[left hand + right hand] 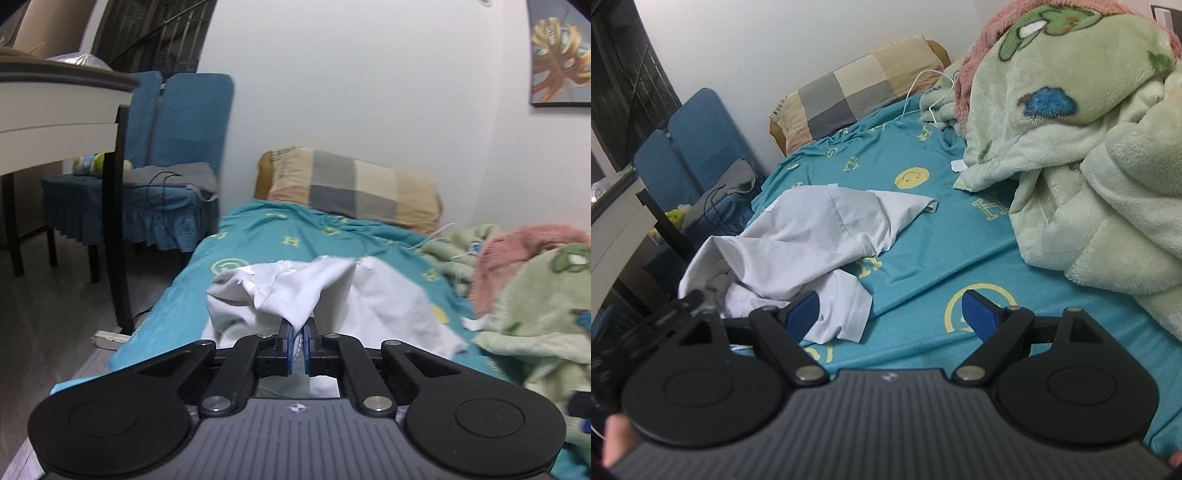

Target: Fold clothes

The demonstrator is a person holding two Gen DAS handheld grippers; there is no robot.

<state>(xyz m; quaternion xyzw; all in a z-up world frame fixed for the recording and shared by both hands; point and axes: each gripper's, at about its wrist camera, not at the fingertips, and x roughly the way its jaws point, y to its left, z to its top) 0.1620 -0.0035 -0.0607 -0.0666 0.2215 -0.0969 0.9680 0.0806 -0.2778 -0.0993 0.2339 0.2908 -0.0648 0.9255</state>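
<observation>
While the left hand-held gripper (298, 325) is clenched on a bunched edge of the white shirt (798, 236), the garment lies crumpled near the edge of the bed (923, 229), on the teal sheet. The right hand-held gripper (892, 314) hangs released, one pad over a sleeve hem, the other above bare sheet. To do this step well, it should probably pinch that hem, then both draw apart to spread the cloth flat, clear of the green blanket (1089, 166).
</observation>
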